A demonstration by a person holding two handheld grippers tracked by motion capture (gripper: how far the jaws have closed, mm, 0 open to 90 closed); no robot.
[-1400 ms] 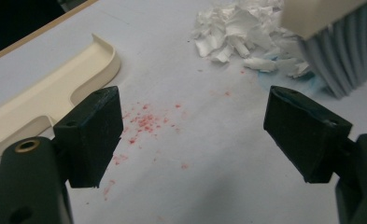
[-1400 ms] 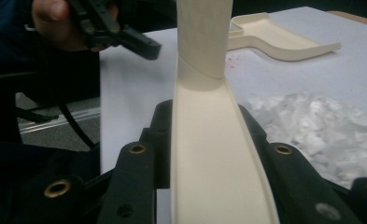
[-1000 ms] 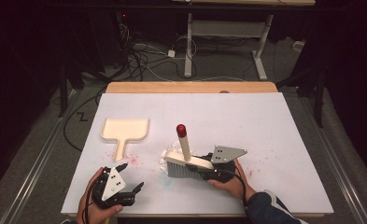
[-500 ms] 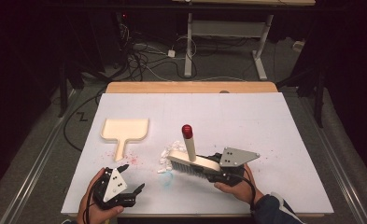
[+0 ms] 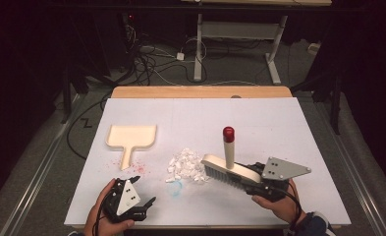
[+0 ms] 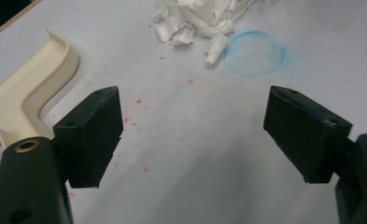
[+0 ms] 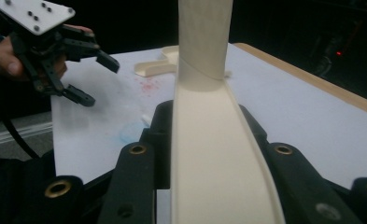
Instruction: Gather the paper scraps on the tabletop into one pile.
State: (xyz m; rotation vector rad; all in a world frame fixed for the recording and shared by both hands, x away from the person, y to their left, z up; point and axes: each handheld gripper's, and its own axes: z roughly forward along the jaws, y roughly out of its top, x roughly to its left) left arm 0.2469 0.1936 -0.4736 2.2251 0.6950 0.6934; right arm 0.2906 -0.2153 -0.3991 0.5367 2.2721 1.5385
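Job: we sweep the paper bits into one heap with the brush, so they can go in the dustpan.
Right claw: it is shut tight on the flat body of the brush. In the right gripper view the cream brush sits squeezed between the two black jaws.
Brush: its hairs point down at the desk, right next to the heap, on the heap's right side. Its handle with the red tip stands up.
Left claw: it is wide open and holds nothing. It hovers low at the near left of the desk.
Paper bits: they lie in the middle of the desk, just beside a blue ring mark.
Dustpan: it lies flat at the left, well apart from the heap.
Step now: we think the sweeping is mid-way; the heap is made, but not in the pan.
Next: we think the left claw must pick up the dustpan by its handle and set it by the heap. Then the brush pushes the bits to the left, into it.
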